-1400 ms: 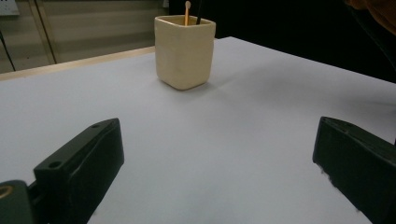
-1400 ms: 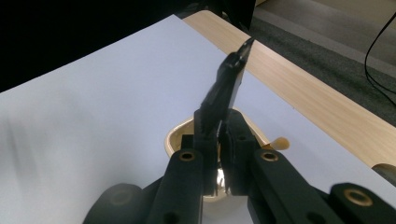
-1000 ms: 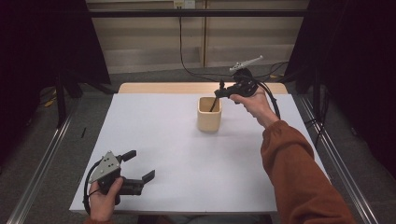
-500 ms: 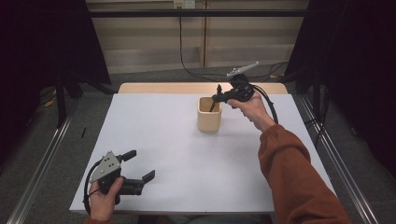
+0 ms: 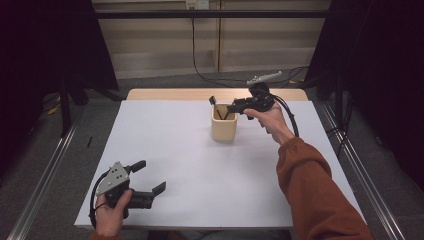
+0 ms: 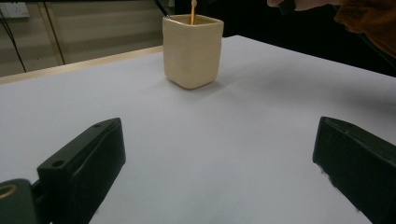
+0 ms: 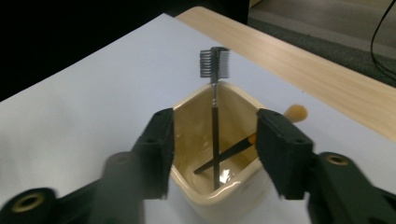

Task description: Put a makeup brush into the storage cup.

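The cream cup stood upright on the white table, toward its far edge, and served as the landmark. Inside the cup leaned two tools: a thin comb-headed brush, its toothed head rising above the rim on the side away from the right gripper, and an orange-tipped stick crossing it, tip poking over the rim. Their lower ends met near the cup floor.

The right gripper hovered just over the cup's rim on the right side. In the right gripper view its jaws stood spread, one to each side of the cup mouth, pinching nothing; neither tool touched a jaw.

The left gripper rested well apart from the cup, near the table's front edge, jaws wide apart and holding nothing; in its own view the cup sat far ahead between them.

Judgement: the step in hand appeared to be reaching into the cup for a tool. The next move would call for centring the jaws on the comb brush's stem, lowering slightly, then closing without tipping the cup.
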Demonstrator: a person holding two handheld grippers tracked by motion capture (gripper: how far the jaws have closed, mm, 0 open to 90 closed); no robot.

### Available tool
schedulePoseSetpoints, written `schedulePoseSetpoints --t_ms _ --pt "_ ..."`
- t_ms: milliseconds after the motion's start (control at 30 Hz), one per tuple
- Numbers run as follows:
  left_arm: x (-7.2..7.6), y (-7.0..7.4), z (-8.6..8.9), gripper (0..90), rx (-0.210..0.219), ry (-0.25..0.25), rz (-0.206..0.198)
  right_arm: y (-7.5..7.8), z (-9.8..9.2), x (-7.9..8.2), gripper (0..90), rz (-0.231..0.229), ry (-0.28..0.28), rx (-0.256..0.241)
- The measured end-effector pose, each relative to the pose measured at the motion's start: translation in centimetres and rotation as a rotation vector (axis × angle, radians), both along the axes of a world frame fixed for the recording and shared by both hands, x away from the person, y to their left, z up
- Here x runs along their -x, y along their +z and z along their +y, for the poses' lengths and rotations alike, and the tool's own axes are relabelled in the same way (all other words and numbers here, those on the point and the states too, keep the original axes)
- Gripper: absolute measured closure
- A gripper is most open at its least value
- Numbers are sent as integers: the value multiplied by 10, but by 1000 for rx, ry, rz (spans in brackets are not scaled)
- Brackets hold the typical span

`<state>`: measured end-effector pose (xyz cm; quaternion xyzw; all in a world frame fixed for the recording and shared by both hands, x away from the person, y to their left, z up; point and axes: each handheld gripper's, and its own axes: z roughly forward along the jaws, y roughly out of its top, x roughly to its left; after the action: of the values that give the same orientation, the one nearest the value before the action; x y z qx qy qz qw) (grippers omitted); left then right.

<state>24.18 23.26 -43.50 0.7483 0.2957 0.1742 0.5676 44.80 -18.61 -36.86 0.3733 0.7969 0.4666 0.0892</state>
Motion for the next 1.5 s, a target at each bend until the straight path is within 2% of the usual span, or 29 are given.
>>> schedulePoseSetpoints --t_ms 67,233,333,400,567,633,700,900,1000,1133,1400,1500 --pt "-1 0 1 19 0 8 2 -1 0 1 336 -14 -7 -8" --pt "-1 0 1 19 21 15 -1 -3 0 4 258 -55 -4 -26" --pt "-1 0 0 19 20 15 3 -2 0 4 184 -73 -6 -39" --pt "-2 0 1 19 21 15 4 -2 1 6 92 -80 -10 -37" --pt "0 0 1 19 18 15 0 -1 1 9 42 -91 -16 -56" --pt "1 0 2 19 21 16 -1 -2 0 14 5 -112 -19 -44" --pt "2 0 4 18 22 29 -7 -4 -2 16 14 -99 -22 -53" --pt "3 1 6 14 34 42 -10 -7 -11 26 21 -98 -76 -72" --pt "3 1 6 14 35 41 -8 -8 -16 33 12 -118 -64 -90" --pt "3 1 6 14 37 41 -7 -10 -24 42 24 -145 -97 -86" --pt "4 1 8 15 30 47 -10 -11 -32 65 31 -159 -101 -126" --pt "4 1 9 15 35 52 -10 -14 -33 73 31 -171 -106 -96"
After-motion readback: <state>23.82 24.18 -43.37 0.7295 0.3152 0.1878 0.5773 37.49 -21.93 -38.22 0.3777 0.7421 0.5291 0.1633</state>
